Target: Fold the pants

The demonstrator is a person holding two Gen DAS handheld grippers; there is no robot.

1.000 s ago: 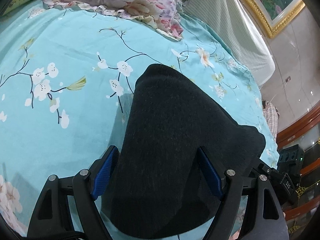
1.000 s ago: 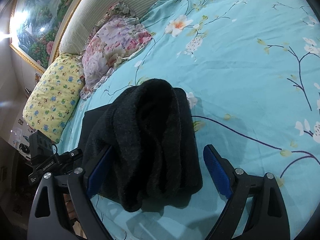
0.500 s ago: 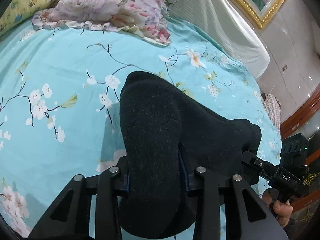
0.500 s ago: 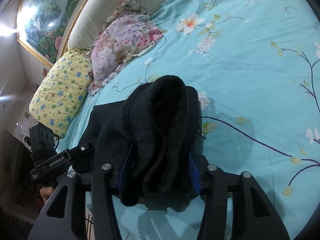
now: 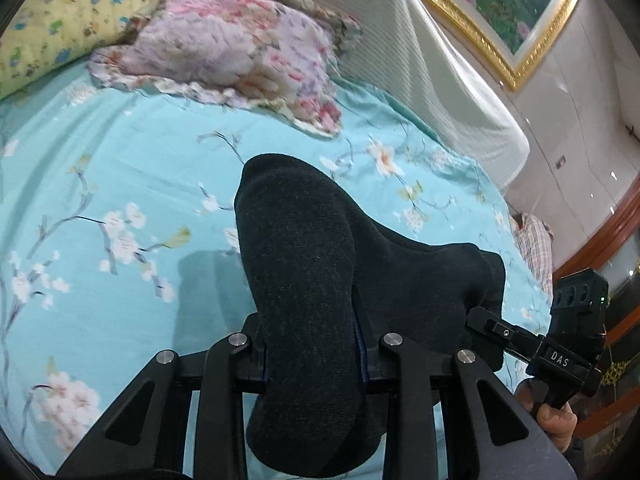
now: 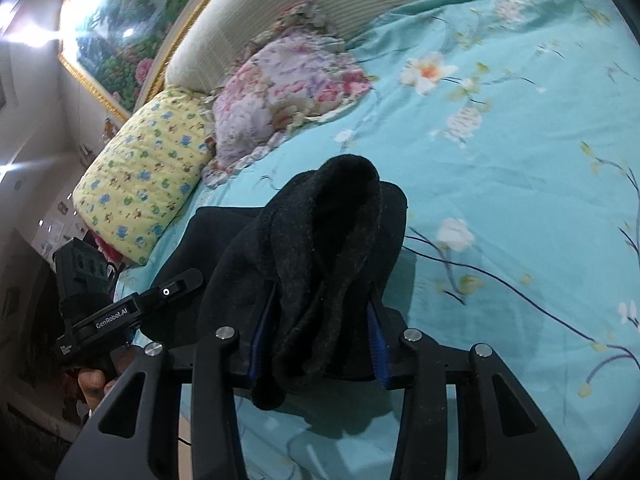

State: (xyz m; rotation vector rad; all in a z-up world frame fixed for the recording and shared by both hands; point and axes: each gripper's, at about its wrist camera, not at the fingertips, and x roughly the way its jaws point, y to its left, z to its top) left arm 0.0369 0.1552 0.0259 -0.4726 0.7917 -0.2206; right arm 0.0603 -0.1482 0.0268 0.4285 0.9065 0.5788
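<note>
Fingers of the left gripper had just closed on a bunched fold of the dark pants; the right gripper had likewise just clamped its own bunch. The pants hung between both, partly lifted off the turquoise floral bed sheet. Beyond lay a floral pillow and a yellow pillow.

Dim indoor light; glare on painting top left; pillow motion-blurred; fisheye corners black.
</note>
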